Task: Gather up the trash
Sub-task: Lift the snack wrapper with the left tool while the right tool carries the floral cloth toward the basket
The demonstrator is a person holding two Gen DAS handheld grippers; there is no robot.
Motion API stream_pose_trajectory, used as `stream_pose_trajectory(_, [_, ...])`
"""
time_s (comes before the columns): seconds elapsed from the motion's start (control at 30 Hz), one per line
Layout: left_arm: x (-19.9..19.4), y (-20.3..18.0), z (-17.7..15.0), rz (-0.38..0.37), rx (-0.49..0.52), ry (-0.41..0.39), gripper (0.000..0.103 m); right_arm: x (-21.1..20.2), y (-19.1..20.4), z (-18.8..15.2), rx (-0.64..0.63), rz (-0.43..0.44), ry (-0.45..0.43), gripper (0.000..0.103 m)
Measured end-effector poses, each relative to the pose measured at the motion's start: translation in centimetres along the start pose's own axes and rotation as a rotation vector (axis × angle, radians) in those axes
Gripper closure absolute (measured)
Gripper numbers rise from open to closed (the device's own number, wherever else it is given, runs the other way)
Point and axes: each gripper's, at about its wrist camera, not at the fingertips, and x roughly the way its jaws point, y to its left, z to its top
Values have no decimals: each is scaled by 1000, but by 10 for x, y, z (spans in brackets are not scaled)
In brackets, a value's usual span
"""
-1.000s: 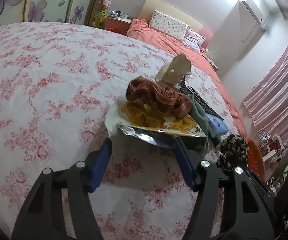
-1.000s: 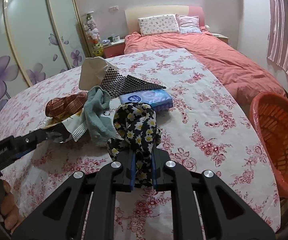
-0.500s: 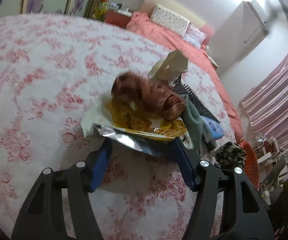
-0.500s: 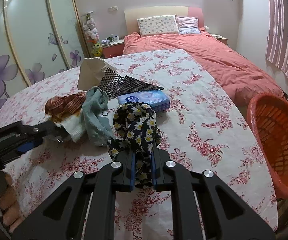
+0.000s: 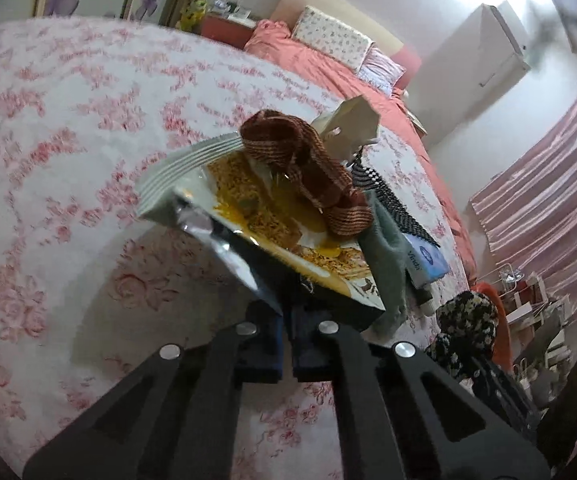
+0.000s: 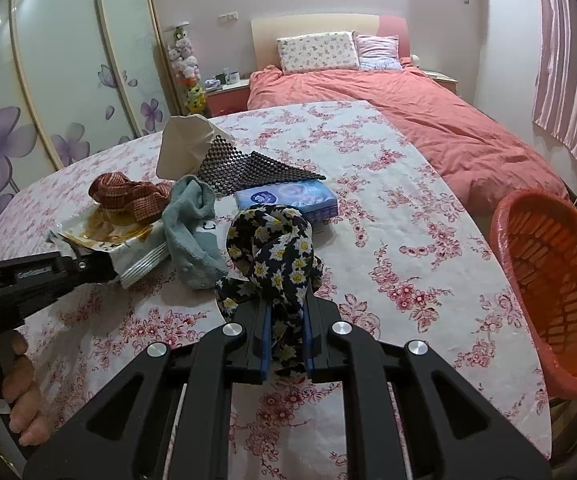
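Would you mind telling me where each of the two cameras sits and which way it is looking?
Left wrist: on the left gripper, angled down at the snack wrapper it pinches; only its black fingers show.
Right wrist: on the right gripper, facing across the table toward the bed, shut on the floral cloth; the left gripper and the person's hand appear at left.
Shared: wrapper, brown plaid cloth, floral cloth, orange basket.
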Motion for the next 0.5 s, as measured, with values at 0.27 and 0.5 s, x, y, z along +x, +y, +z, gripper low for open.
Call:
stream_pose_trajectory(0.27, [-49,-5,-9,27,78,-83,101,-20,-4,1,2,0,-41,91])
stream_pose_trajectory(0.5, [-76,-17,-15,18,114,-123,102,-42,-7,2,2,2,-88,91])
